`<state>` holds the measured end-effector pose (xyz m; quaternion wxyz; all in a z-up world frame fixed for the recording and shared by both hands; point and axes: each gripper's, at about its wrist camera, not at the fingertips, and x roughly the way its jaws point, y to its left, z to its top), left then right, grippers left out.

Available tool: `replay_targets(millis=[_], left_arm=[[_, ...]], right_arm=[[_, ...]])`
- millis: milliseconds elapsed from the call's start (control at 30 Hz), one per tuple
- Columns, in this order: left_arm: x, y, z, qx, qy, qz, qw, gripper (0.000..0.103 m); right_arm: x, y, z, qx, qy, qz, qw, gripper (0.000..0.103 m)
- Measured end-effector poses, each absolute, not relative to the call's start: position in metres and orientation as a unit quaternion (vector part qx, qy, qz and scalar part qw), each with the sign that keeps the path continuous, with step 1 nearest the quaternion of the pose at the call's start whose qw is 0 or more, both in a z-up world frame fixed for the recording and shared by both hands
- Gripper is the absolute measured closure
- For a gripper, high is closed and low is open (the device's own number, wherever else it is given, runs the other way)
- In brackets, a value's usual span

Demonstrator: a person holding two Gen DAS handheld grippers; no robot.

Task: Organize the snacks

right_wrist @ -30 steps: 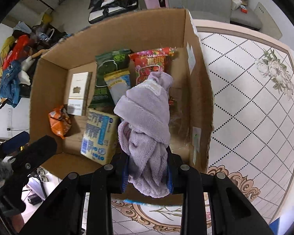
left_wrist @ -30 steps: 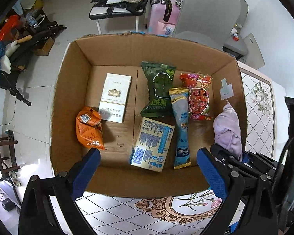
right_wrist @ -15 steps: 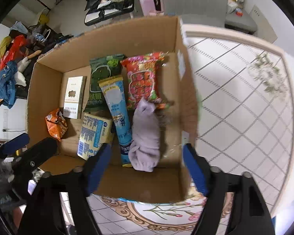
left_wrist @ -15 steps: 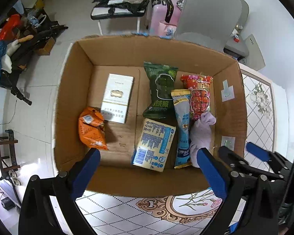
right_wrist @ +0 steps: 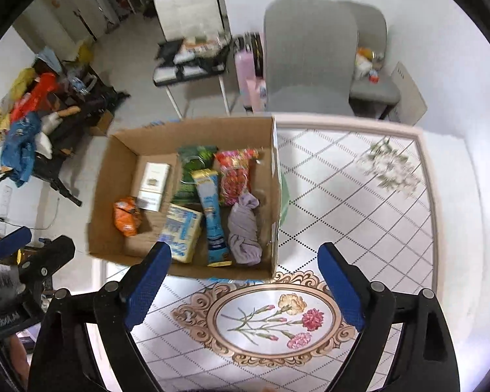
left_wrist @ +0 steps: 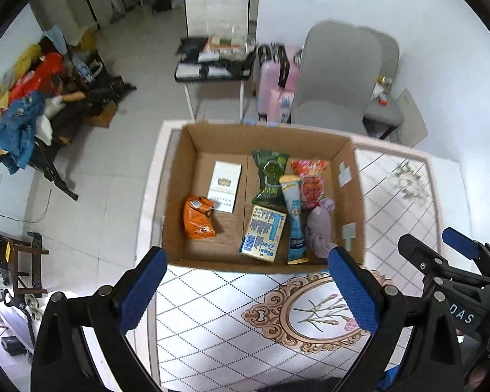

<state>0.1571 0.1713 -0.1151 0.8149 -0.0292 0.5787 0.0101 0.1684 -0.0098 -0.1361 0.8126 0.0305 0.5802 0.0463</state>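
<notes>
Both claws raised, pointing steeply down

The left claw (left_wrist: 245,281) has its blue-padded fingers (left_wrist: 140,290) spread wide with nothing between them. The right claw (right_wrist: 245,281) is opening, its fingers (right_wrist: 339,284) far apart and empty; it also shows at the right edge of the left wrist view.

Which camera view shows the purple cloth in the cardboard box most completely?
The right wrist view. There the purple cloth lies whole and unobstructed in the cardboard box, beside the blue stick packet. In the left wrist view the cloth is smaller, and a claw finger covers its near end.
</notes>
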Motion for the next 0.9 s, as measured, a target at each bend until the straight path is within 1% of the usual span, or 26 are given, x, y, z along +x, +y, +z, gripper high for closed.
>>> replay_targets(millis=[100, 300, 367, 633, 900], left_arm=[[0.135, 0.172, -0.08, -0.023, 0.555, 0.021, 0.831, 0.002], [0.092, 0.175, -0.037, -0.03, 0.528, 0.036, 0.848, 0.002], [0.079, 0.175, -0.024, -0.031, 0.516, 0.041, 0.855, 0.002], [0.043, 0.17, 0.011, -0.031, 0.492, 0.036, 0.869, 0.002], [0.026, 0.164, 0.024, -0.031, 0.475, 0.038, 0.878, 0.002]], right_arm=[[0.143, -0.014, -0.097, 0.026, 0.554, 0.049, 0.831, 0.01], [0.091, -0.021, -0.031, 0.016, 0.514, 0.045, 0.856, 0.01], [0.077, -0.021, -0.018, 0.013, 0.509, 0.045, 0.859, 0.01], [0.029, -0.019, 0.025, 0.01, 0.487, 0.061, 0.871, 0.01], [0.014, -0.024, 0.044, -0.002, 0.471, 0.051, 0.88, 0.01]])
